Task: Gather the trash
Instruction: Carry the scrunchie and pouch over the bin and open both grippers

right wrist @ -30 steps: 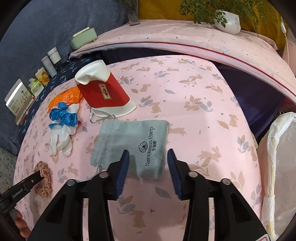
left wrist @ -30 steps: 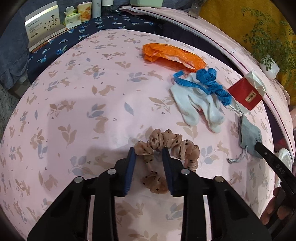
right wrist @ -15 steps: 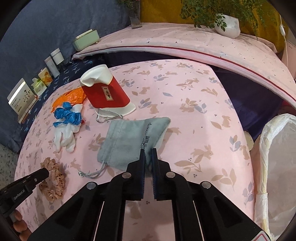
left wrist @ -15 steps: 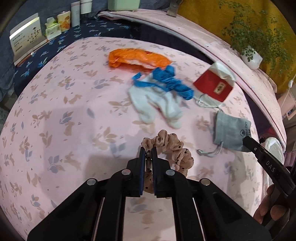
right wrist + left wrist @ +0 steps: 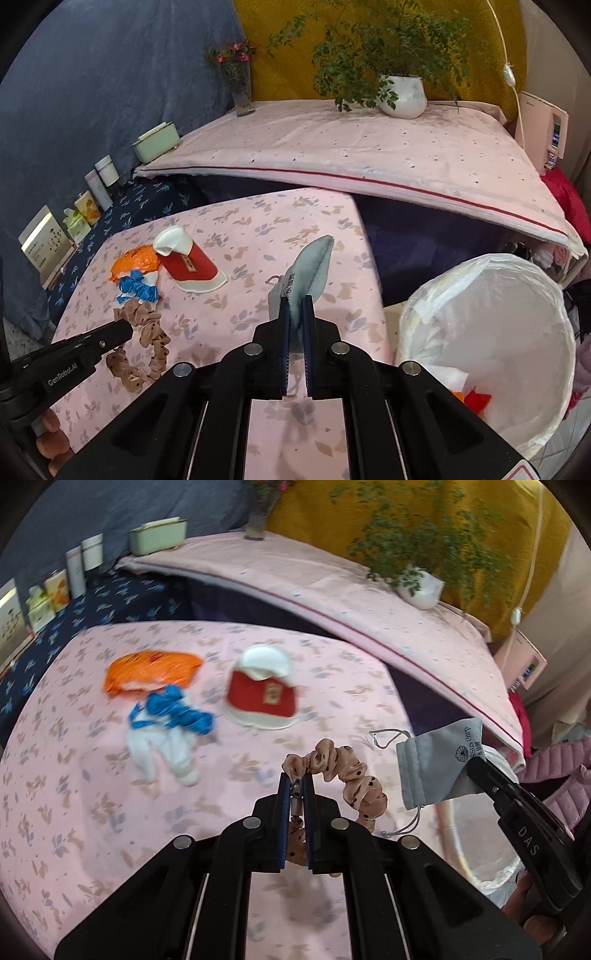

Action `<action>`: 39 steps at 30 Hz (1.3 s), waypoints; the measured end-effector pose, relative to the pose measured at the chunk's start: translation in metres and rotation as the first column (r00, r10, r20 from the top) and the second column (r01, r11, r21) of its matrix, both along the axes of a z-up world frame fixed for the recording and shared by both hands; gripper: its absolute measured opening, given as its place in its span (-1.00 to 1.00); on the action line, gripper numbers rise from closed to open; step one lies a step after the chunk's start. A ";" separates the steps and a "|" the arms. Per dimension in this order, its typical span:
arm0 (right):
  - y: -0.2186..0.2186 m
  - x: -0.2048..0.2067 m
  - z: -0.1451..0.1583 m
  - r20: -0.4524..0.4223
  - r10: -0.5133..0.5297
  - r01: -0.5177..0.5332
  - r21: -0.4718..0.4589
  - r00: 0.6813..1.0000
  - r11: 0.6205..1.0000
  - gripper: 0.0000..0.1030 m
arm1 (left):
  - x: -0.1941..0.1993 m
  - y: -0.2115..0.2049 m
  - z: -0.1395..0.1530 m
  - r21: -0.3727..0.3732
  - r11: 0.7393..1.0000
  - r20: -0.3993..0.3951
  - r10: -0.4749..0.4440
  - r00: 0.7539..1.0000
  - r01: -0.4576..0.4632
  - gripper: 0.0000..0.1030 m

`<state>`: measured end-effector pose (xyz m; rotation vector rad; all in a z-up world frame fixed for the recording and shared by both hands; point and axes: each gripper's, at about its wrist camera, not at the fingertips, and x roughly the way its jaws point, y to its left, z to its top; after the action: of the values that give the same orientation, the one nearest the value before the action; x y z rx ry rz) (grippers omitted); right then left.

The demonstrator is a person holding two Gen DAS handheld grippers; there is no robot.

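Blue curtain (image 5: 92, 74) upper left; mustard wall (image 5: 461, 48) upper right. Pink-clothed shelf (image 5: 369, 147) across middle, potted plant (image 5: 402, 94) and flower vase (image 5: 242, 88) on it.

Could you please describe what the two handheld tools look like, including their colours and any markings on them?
Both are matte black plastic. The left tool and right tool each have two flat fingers lined with blue pads, on ribbed black linkages with round silver pins. Seen side-on, the left tool reads "GenRobot.AI" in white; the right reads "DAS". No cables or sleeves show.
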<state>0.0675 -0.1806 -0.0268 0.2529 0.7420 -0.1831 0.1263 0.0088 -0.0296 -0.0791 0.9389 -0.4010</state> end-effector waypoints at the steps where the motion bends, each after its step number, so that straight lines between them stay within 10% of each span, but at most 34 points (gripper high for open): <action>1: -0.007 -0.006 0.004 0.009 -0.014 0.014 -0.001 1.000 1.000 -0.88 | -0.002 -0.008 0.003 -0.001 1.000 0.006 -0.016 1.000 0.016 -0.88; 22: -0.129 -0.085 0.031 0.027 -0.270 0.271 -0.083 0.963 0.959 -0.88 | -0.049 -0.196 0.015 -0.061 0.930 -0.011 -0.365 0.931 0.363 -0.74; 25: -0.138 -0.088 0.030 0.026 -0.282 0.283 -0.080 0.959 0.956 -0.88 | -0.051 -0.208 0.010 -0.057 0.935 -0.021 -0.353 0.935 0.351 -0.22; 39: -0.133 -0.071 0.013 -0.013 -0.241 0.239 -0.089 0.970 0.967 -0.78 | -0.026 -0.168 -0.005 0.005 0.981 -0.037 -0.195 0.980 0.195 -0.21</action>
<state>-0.0035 -0.3138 -0.0142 0.2581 0.7236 -0.4486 0.1006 -0.1596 -0.0346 0.0136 0.9877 -0.5788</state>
